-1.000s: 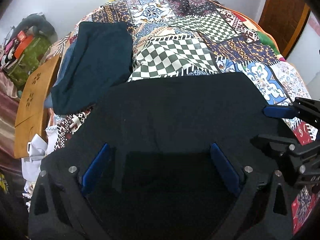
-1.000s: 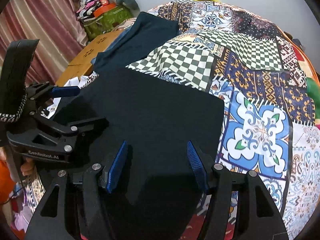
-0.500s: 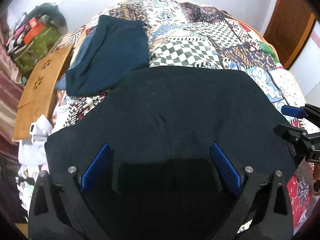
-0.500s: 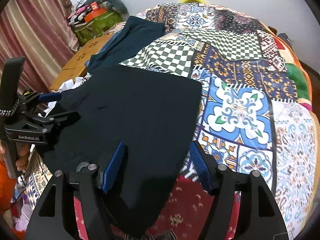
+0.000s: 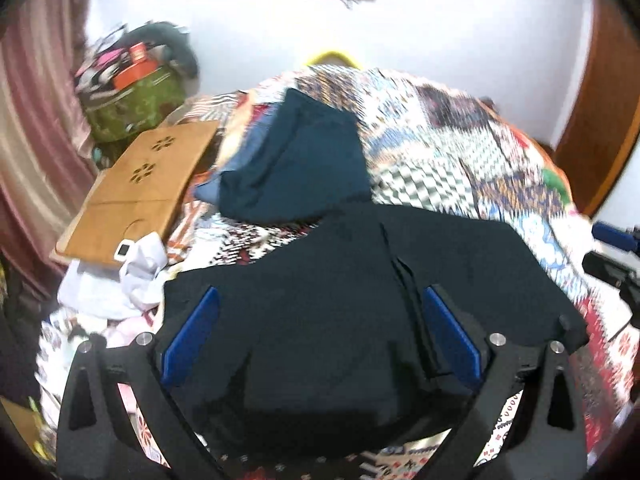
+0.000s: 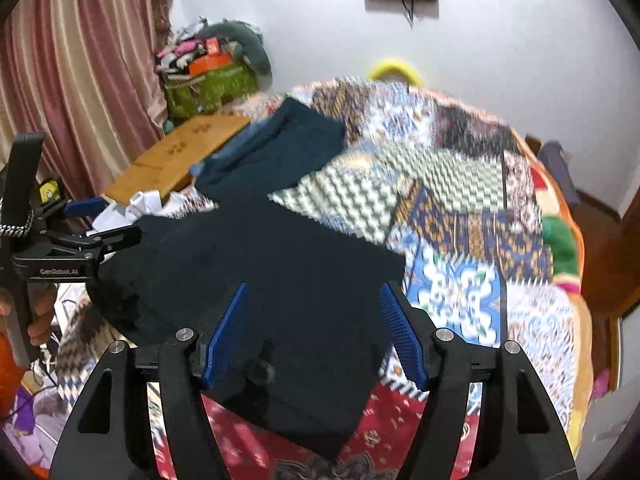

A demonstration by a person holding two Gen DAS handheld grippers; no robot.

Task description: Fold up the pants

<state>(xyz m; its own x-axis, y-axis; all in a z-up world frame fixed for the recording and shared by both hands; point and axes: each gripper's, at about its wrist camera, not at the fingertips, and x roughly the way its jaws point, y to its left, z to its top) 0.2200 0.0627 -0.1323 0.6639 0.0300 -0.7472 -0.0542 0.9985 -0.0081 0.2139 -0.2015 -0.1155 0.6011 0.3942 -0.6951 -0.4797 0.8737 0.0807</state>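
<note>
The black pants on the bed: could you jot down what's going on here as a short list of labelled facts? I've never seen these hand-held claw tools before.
Item being folded: black pants, lying flat on the patchwork bedspread
Fold state: a compact dark slab; layers hard to tell apart
Left gripper: open, above the pants, gripping nothing
Right gripper: open, above the pants' near edge, gripping nothing
Other garment: dark teal folded cloth, farther back on the bed
Beside the bed: wooden board; green bag piled with clutter
</note>
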